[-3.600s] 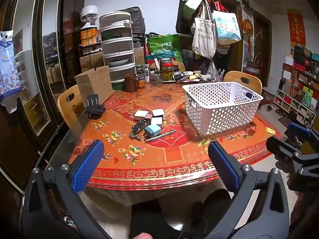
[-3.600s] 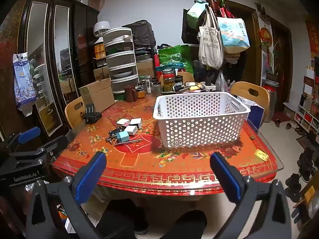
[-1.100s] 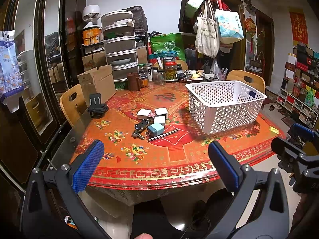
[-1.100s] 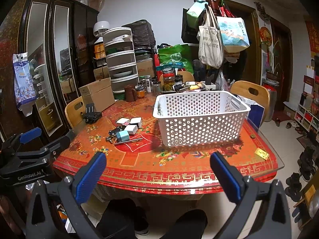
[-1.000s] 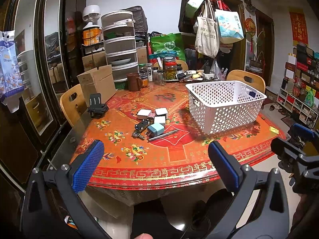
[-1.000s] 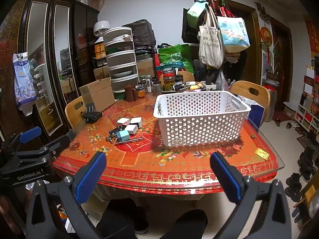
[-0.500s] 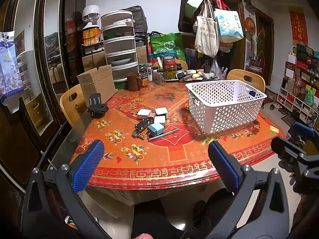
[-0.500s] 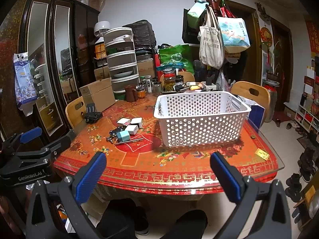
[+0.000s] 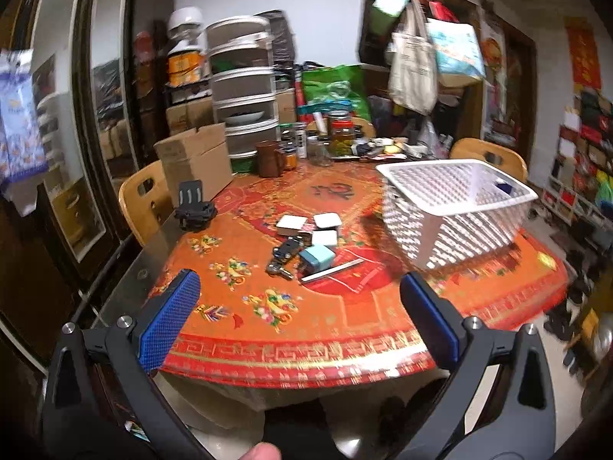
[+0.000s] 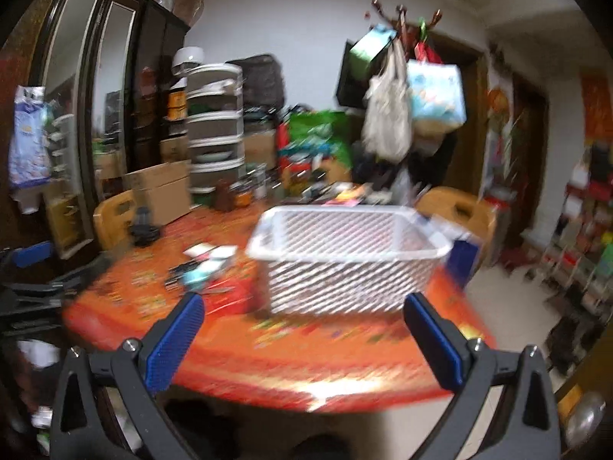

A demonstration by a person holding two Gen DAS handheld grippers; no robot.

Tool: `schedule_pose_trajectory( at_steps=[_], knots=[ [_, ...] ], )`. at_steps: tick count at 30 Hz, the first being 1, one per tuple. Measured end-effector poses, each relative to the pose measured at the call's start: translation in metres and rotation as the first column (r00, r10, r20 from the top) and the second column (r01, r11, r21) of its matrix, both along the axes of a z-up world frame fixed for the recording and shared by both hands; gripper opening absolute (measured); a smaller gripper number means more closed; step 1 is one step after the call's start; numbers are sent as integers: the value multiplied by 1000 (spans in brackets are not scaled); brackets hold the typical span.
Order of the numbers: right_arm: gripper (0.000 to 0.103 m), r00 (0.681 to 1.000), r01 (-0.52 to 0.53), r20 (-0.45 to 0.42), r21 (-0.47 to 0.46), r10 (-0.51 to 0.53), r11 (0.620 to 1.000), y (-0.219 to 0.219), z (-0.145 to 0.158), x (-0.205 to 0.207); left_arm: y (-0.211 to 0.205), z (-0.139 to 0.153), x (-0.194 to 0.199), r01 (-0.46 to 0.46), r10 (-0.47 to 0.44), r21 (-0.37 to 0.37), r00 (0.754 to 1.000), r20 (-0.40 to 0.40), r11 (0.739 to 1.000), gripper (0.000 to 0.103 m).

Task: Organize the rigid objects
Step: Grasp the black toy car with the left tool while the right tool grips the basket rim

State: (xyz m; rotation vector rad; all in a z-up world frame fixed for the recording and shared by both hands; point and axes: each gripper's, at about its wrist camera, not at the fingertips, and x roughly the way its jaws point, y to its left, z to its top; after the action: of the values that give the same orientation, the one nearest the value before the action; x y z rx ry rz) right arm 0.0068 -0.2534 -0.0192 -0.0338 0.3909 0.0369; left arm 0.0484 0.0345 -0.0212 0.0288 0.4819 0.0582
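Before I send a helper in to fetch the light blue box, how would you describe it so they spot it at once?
Find the white basket on the red table; left of it lies a small pile of things. The light blue box sits at the pile's near edge, between the black keys and a silver pen. Its neighbours are white boxes.

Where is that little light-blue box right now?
In the left wrist view, the light-blue box sits mid-table among the small items, left of the basket, with keys beside it and a pen in front.
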Motion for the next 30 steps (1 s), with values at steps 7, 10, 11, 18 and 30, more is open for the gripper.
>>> schedule_pose_trajectory(
  at_steps=[7, 10, 11, 18, 30],
  knots=[
    [103, 960, 205, -202, 48, -191, 978, -135, -12, 127, 22, -48, 97, -44, 56, 54, 969, -242, 998, 103],
    [103, 905, 226, -407, 213, -124, 951, -179, -42, 195, 17, -71, 122, -36, 70, 117, 951, -301, 992, 103],
    [102, 890, 243, -437, 223, -126, 944, -185, -48, 210, 18, -76, 128, -41, 75, 115, 949, -308, 993, 103],
    [40, 827, 206, -552, 117, -109, 972, -184, -79, 285, 32, -94, 167, -82, 111, 98, 933, -344, 992, 103],
    [5, 826, 156, -559, 99, -75, 983, -168, -89, 296, 63, -105, 242, -58, 60, 16, 916, -396, 998, 97]
  ],
)
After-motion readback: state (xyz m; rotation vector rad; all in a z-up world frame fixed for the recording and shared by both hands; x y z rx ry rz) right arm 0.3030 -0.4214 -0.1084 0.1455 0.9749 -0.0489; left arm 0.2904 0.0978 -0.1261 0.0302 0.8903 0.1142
